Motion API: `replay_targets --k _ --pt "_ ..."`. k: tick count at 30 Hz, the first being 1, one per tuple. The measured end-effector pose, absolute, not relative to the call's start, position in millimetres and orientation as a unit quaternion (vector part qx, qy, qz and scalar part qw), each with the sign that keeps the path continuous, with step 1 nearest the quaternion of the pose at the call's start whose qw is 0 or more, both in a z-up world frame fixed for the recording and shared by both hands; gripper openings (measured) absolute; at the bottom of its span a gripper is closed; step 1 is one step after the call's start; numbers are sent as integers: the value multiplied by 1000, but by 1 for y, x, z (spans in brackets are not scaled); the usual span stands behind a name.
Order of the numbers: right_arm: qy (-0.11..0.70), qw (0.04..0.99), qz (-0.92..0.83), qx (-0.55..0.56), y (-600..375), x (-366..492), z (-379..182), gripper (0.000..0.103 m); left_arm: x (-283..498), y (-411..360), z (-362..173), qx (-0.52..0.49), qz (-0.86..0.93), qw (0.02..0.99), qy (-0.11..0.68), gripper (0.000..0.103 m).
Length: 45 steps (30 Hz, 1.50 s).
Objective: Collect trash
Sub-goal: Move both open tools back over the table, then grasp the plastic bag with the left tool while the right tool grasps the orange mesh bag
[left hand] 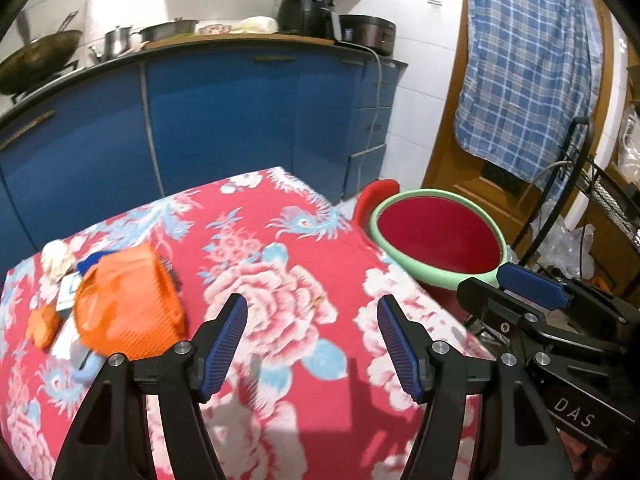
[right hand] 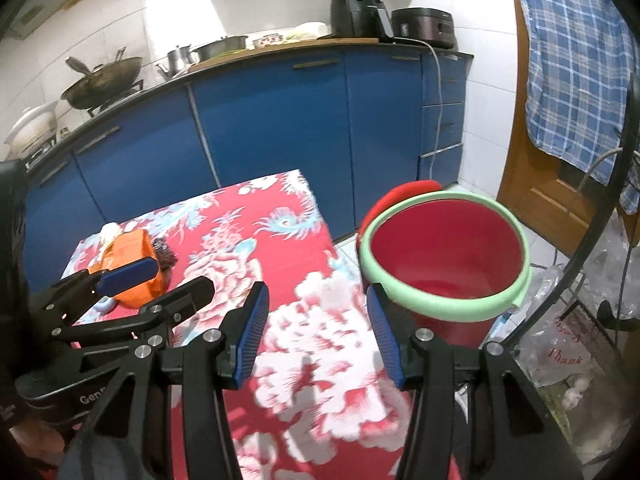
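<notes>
Trash sits at ten o'clock from the left tongs — nearer than the right tongs; both pairs gape apart, empty; bucket at two o'clock.

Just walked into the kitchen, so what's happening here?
A person holds two grippers over a table with a red floral cloth, collecting trash. Both the left gripper and right gripper are open and empty. An orange bag and scraps lie at the table's far left; the red bin stands beside the table.
</notes>
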State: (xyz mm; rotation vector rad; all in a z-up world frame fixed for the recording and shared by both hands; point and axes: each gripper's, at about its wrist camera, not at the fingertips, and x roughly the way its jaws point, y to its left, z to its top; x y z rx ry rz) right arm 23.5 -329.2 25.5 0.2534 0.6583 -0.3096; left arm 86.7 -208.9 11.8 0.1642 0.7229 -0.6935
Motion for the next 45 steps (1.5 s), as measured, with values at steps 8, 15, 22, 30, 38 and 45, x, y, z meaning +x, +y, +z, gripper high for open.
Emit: replay_targets --k 8,15,22,30,38,45 --pt "329 928 -125 125 -300 21 21 54 77 -173 7 66 -306 884 347 69" --pt "337 930 -100 110 -273 25 15 54 72 -141 -2 51 -279 891 353 69" --pt "346 931 -61 99 -246 42 7 54 78 -111 -8 43 -243 899 361 69" --pt "347 934 7 84 -204 63 4 54 81 -58 -10 7 -177 915 363 69" --pt "352 930 72 76 -164 82 -1 54 83 -16 -14 -14 -133 920 368 69" --pt "347 932 80 60 -155 95 3 54 92 -9 -16 -13 -132 921 367 72"
